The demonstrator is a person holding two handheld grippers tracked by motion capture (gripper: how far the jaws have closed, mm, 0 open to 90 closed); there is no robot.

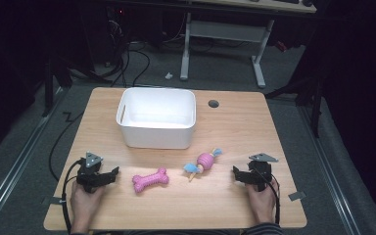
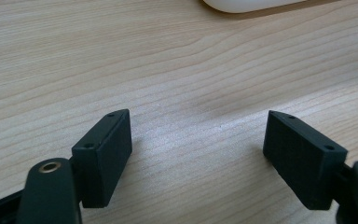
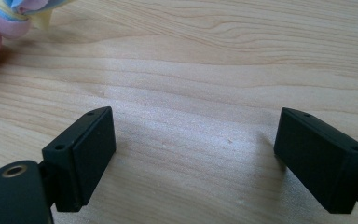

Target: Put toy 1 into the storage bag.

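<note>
On the counter (image 1: 235, 122), near its front edge, both claws sat low and level, one at each side. Left claw (image 1: 108, 175) was spread wide with nothing between its jaws, just bare wood grain showing in the left gripper view (image 2: 198, 140). Right claw (image 1: 238, 175) was the same story: jaws far apart, empty, resting just above the wood in the right gripper view (image 3: 196, 140).

Between them lay two toys. The bone (image 1: 150, 179), pink and knobbly, lay flat and slightly tilted, just beyond the left claw's tips. The candy toy (image 1: 204, 162), a pink ball with blue and yellow frills, lay further right, nearer the right claw but still apart from it; its frilled end peeked into the corner of the right gripper view (image 3: 9, 14). Behind both stood the bin (image 1: 156, 132), white, open-topped and apparently empty.

By the look of it, the job was to drop the toys into that bin, and no grasp had begun. For the bone, the clean play looked like this: slide the left claw forward, straddle the narrow waist rather than the fat ends, and close only once both pads were level with it. For the candy toy, the round middle seemed the safer hold; the soft frills would likely slip.
</note>
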